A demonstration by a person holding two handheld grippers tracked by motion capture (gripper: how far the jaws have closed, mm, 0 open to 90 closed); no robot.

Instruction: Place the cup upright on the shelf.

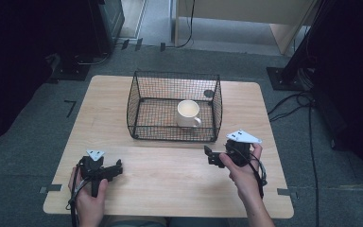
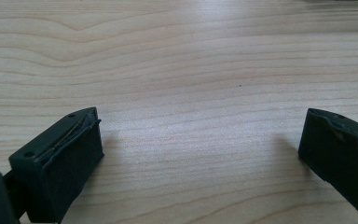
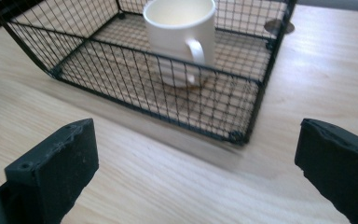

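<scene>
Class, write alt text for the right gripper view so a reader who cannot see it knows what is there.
A white mug stands upright inside a black wire basket on a pale wooden table, its handle turned toward the camera. In the foreground the right claw is open, with one black jaw at each lower corner and nothing between them.

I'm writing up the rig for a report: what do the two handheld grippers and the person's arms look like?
Both are black handheld units. The left claw and right claw each carry a pale grey three-cornered plate on top with small dark dots, and each trails a black cable. Their jaws are blocky, matte black, with small screw holes. The forearms show bare, no sleeves or gloves visible.
</scene>
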